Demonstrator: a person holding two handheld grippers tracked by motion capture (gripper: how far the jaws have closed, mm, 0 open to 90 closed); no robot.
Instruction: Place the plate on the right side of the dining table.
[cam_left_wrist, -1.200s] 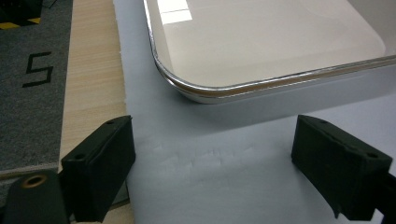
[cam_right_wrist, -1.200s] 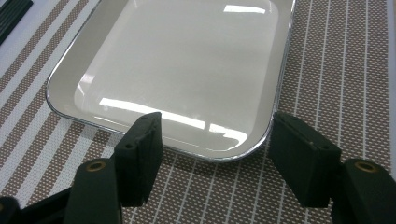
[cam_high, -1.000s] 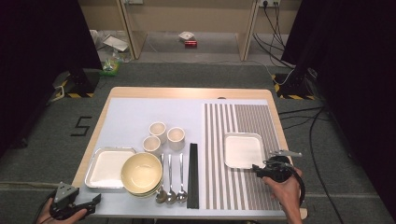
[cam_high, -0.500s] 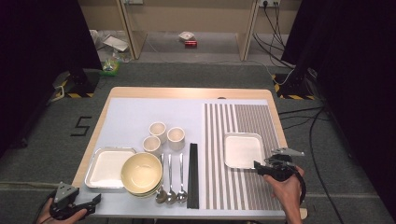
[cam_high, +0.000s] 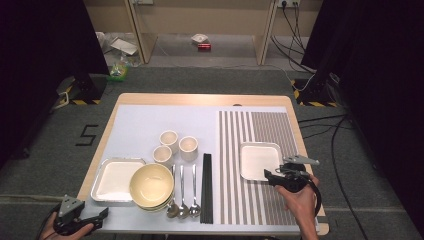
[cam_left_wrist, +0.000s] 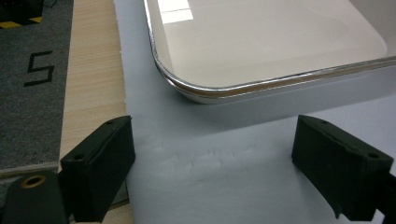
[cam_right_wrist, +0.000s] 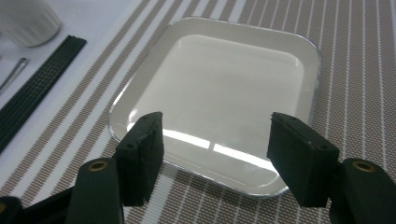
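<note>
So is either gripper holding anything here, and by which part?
Nothing is held. The right gripper hangs open over the square white metal-rimmed tray; the left gripper is open too.

Grey carpet floor (cam_high: 60, 150), wooden table (cam_high: 200, 99), black curtains (cam_high: 40, 50)

White tray (cam_high: 258, 159), silver rim, sits on brown-and-white striped mat (cam_high: 260, 130). Left of striped mat: plain pale blue-grey mat (cam_high: 145, 125). On it, black chopsticks (cam_high: 206, 186) right beside striped mat, silver spoons (cam_high: 182, 192), cream bowl (cam_high: 151, 185), three off-white cups (cam_high: 176, 145), second white tray (cam_high: 116, 179) with silver rim. Table edge (cam_high: 200, 99) light wood. Right gripper (cam_high: 272, 176) black, near white tray; left gripper (cam_high: 95, 216) black too.
</note>
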